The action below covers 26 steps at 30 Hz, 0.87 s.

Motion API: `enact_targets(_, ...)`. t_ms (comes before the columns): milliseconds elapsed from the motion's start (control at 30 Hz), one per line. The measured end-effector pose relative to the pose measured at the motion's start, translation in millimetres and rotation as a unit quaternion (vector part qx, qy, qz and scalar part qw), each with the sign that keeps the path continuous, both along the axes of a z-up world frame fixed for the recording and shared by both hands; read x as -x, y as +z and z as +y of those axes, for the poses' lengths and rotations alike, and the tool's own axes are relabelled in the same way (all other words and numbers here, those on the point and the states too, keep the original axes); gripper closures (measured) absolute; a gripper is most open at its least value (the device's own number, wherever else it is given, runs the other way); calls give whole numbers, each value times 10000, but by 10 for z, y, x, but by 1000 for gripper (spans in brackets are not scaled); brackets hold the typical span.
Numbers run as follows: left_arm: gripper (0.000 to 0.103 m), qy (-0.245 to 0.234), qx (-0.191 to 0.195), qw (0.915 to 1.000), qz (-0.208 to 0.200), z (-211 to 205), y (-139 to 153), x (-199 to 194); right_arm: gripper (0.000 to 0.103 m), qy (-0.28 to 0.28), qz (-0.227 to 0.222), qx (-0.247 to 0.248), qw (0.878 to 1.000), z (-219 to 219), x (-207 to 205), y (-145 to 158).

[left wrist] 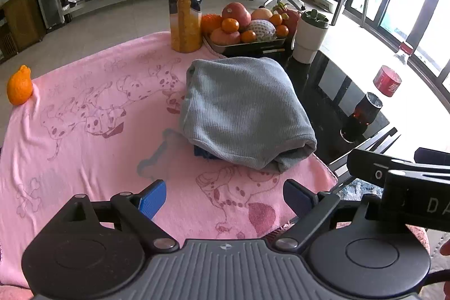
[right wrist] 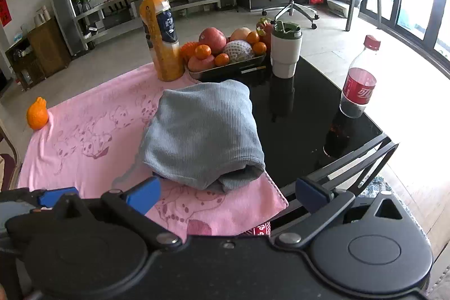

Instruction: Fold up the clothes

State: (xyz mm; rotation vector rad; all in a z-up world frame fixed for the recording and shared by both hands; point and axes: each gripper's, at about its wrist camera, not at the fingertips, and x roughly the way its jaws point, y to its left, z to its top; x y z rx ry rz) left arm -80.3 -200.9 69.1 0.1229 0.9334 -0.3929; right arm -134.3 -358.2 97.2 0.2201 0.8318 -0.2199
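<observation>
A grey ribbed garment [left wrist: 242, 111] lies folded into a thick bundle on a pink blanket [left wrist: 84, 131] printed with spotted dogs. A dark blue bit of cloth peeks out under its near edge. My left gripper [left wrist: 225, 197] hovers open just short of the bundle, nothing between its blue pads [left wrist: 153, 200]. In the right wrist view the same garment [right wrist: 202, 128] sits on the blanket [right wrist: 84, 153], and my right gripper [right wrist: 225, 194] is open in front of it, holding nothing. The right gripper's body shows at the right edge of the left wrist view.
Behind the garment stand an orange juice bottle [left wrist: 185, 2], a tray of fruit [left wrist: 247, 24] and a white tumbler [left wrist: 309, 35]. A cola bottle [right wrist: 358, 80] stands on the black glass table [right wrist: 303, 125] to the right. A lone orange [left wrist: 19, 86] rests at the blanket's far left corner.
</observation>
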Motion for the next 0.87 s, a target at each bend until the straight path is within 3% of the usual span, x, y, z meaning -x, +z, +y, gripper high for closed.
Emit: enact_targets(867,9,-88,-67,9999,26,-56,-85,4,0,43,144,-126,9998,-37,-23,-113)
